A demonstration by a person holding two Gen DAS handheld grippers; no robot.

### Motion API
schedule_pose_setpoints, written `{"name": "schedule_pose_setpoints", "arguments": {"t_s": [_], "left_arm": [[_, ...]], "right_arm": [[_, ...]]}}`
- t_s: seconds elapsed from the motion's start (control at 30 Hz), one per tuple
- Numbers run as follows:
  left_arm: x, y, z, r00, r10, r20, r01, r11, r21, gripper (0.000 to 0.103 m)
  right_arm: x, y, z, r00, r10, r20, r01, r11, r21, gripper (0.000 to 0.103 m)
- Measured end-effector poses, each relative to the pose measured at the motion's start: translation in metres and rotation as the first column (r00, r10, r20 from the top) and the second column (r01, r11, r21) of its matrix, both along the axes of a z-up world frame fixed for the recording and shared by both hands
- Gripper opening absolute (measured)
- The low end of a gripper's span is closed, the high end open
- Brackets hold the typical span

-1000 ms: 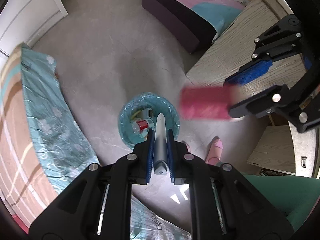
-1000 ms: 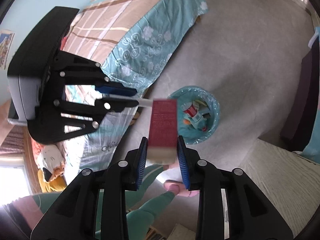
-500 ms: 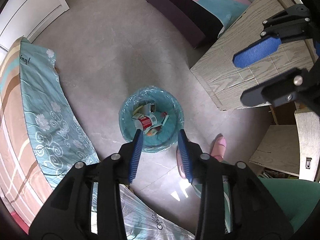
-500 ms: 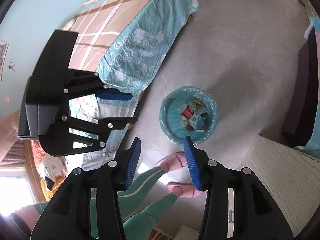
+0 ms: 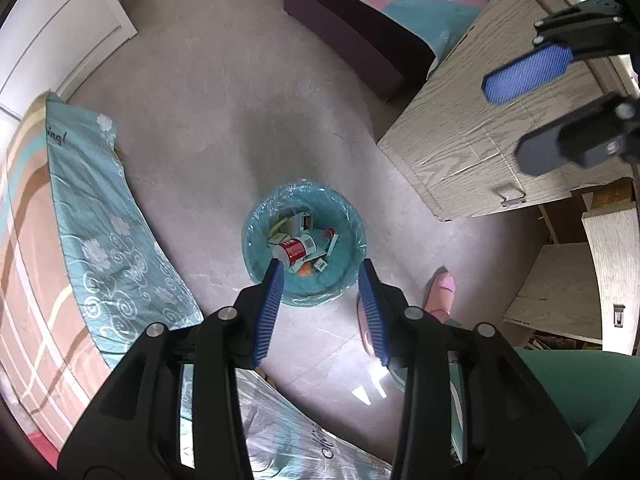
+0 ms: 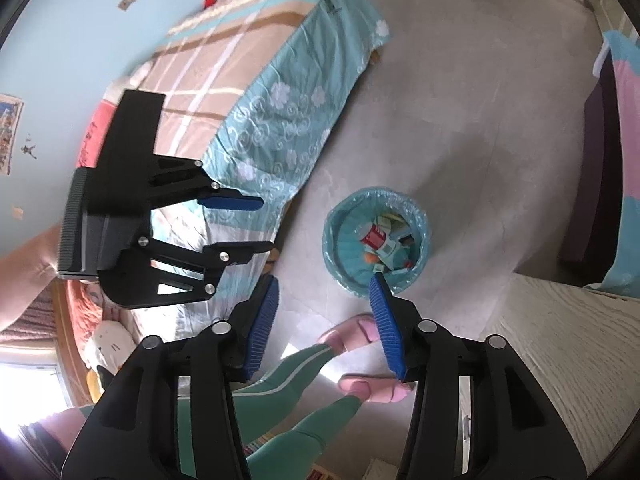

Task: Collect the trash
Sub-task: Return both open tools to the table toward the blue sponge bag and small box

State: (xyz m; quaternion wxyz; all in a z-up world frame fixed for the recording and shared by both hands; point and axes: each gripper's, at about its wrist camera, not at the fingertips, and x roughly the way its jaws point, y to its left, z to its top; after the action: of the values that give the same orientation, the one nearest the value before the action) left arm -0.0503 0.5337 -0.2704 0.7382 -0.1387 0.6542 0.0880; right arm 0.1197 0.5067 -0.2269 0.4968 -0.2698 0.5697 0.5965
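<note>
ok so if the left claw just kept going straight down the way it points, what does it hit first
Most likely the trash bin lined with a teal bag: it sits right beyond the left claw, whose jaws are opening with nothing between them. The first contact would probably be the red-labelled can on the pile, though depth is unclear.

Left tool (image 5: 320, 276) and right tool (image 6: 324, 280) jaws opening, both empty.

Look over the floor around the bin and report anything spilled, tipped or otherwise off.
Nothing stands out. The bin stands upright with its liner over the rim, and the trash lies inside it. No litter shows on the floor around it. Both tongs are empty.
</note>
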Motion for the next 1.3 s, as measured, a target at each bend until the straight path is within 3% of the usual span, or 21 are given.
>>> {"name": "schedule_pose_setpoints", "arguments": {"t_s": [0.2,0.33,0.6,0.83,1.1,1.3], "left_arm": [[0.014,-0.012,0.044,0.998,-0.036,0.056,0.033,0.998,0.054,0.054],[0.034,-0.032,0.086,0.988,-0.104,0.113,0.092,0.99,0.102,0.076],[0.085,-0.081,0.146,0.942,-0.272,0.198,0.233,0.952,0.199,0.089],[0.129,-0.128,0.178,0.884,-0.395,0.249,0.334,0.908,0.254,0.096],[0.173,-0.201,0.195,0.781,-0.559,0.278,0.481,0.823,0.302,0.096],[0.201,-0.26,0.203,0.707,-0.645,0.29,0.567,0.762,0.311,0.096]], "right_arm": [[0.014,-0.038,0.059,0.999,-0.052,0.003,0.051,0.991,0.127,0.063],[0.025,-0.073,0.098,0.997,-0.078,0.008,0.075,0.976,0.204,0.069],[0.053,-0.166,0.155,0.975,-0.203,0.093,0.168,0.941,0.295,0.084],[0.072,-0.266,0.181,0.908,-0.387,0.159,0.317,0.884,0.342,0.088],[0.075,-0.378,0.188,0.811,-0.545,0.214,0.458,0.818,0.348,0.088],[0.077,-0.465,0.193,0.718,-0.654,0.237,0.571,0.749,0.336,0.088]]}}
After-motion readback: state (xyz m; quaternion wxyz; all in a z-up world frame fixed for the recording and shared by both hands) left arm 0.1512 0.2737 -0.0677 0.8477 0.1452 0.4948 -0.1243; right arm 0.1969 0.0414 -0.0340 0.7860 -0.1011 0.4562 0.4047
